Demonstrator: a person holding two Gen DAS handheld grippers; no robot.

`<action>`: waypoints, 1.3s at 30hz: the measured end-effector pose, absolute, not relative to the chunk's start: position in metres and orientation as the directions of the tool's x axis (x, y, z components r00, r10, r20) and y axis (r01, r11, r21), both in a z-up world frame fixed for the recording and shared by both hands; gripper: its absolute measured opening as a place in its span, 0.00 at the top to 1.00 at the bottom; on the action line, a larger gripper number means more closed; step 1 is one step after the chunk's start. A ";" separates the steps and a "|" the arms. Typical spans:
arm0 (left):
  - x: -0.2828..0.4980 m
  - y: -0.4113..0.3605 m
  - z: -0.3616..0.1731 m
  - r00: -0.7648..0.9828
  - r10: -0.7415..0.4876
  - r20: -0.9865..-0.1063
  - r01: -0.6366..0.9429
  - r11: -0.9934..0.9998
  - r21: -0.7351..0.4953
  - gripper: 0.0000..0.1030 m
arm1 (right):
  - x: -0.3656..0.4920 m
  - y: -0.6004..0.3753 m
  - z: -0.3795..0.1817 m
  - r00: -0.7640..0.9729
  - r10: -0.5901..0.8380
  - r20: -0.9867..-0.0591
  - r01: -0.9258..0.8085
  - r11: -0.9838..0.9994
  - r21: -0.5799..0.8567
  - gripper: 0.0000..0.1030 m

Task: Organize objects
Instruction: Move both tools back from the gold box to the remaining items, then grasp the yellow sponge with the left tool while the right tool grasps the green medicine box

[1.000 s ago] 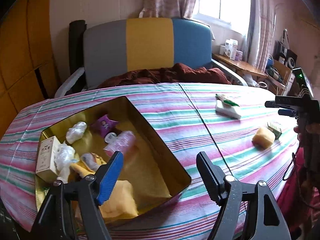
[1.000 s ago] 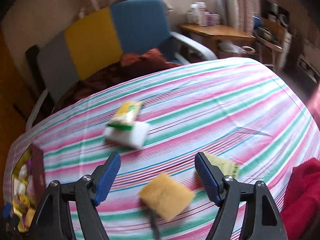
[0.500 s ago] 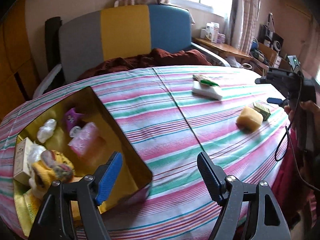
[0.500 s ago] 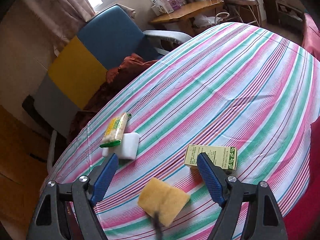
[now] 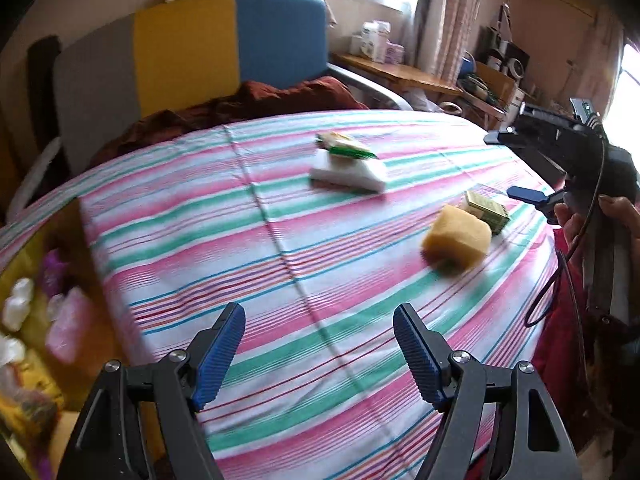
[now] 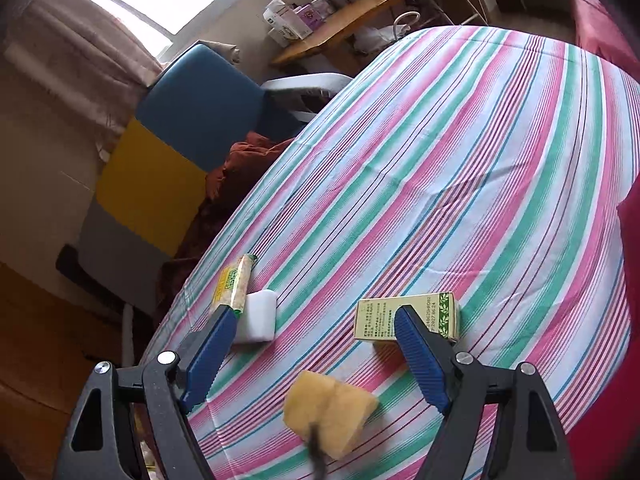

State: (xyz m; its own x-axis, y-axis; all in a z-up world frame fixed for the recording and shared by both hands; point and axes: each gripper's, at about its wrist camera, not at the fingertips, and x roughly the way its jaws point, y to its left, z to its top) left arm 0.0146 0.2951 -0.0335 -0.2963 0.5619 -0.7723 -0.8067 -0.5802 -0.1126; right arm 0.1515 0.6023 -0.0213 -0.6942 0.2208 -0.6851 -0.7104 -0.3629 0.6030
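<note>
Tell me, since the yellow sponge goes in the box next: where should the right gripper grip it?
Grip the yellow sponge across its two broad flat faces, coming down from above. It lies loose on the striped tablecloth, below the open right gripper, and apart from the green carton, so both fingers should fit.

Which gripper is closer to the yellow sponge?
Right. The right gripper hangs just above the yellow sponge, open, with the sponge almost under it. The left gripper is open too, but farther off across the striped tablecloth.
</note>
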 end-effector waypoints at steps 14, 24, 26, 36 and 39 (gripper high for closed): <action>0.030 0.368 -0.049 -0.163 0.601 -0.782 -0.904 -0.408 -0.125 0.17 | 0.157 0.605 -0.018 -0.765 0.198 -0.614 -0.639 -0.362 0.679 0.17; 0.049 0.441 -0.050 -0.083 0.631 -0.771 -0.973 -0.219 -0.076 0.07 | 0.159 0.606 -0.018 -0.792 0.193 -0.579 -0.607 -0.350 0.714 0.16; 0.052 0.455 -0.054 -0.071 0.622 -0.780 -0.978 -0.199 -0.069 0.06 | 0.160 0.607 -0.019 -0.784 0.206 -0.586 -0.618 -0.348 0.705 0.16; 0.050 0.483 -0.088 -0.032 0.591 -0.806 -0.976 -0.192 -0.101 0.41 | 0.177 0.621 -0.030 -0.782 0.245 -0.573 -0.621 -0.237 0.747 0.16; 0.046 0.462 -0.087 -0.064 0.605 -0.794 -0.968 -0.233 -0.099 0.42 | 0.174 0.623 -0.035 -0.764 0.240 -0.598 -0.643 -0.220 0.734 0.16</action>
State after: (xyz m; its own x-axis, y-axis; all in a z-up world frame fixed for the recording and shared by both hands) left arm 0.0461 0.4616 -0.0868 -0.0642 0.6046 -0.7940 -0.9675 -0.2327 -0.0990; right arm 0.1745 0.6230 -0.0345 -0.7645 0.2396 -0.5985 -0.6431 -0.2198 0.7335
